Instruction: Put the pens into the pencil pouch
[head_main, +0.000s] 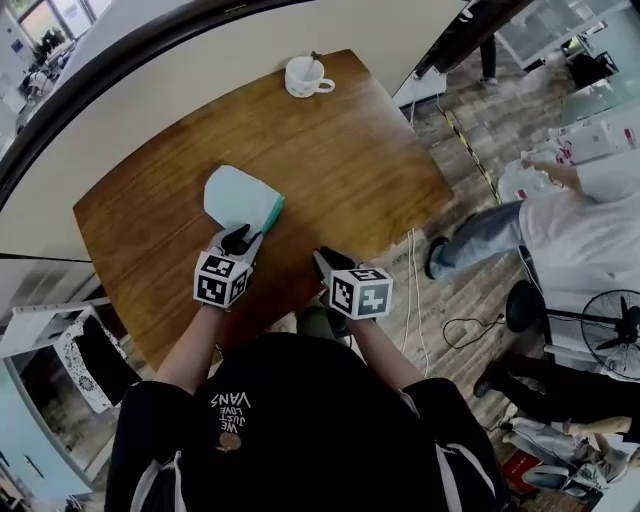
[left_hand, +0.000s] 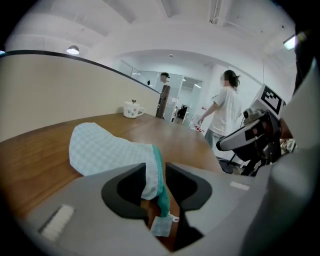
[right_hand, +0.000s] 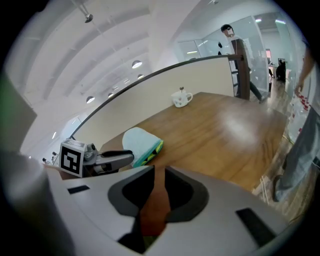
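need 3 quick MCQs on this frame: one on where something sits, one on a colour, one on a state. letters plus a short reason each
1. Where is the white ceramic mug?
A) on the floor
B) at the far end of the brown wooden table
C) on a chair

2. What colour is the zipper edge of the light blue checked fabric pencil pouch?
A) teal
B) red
C) black

3. What is between the jaws of the right tool?
A) a pen
B) the pouch
C) nothing

Key:
1 B: the head view shows the mug near the table's far edge.
2 A: the left gripper view shows a teal strip along the pouch's open end.
3 C: in the right gripper view only bare table wood shows through the gap between the jaws.
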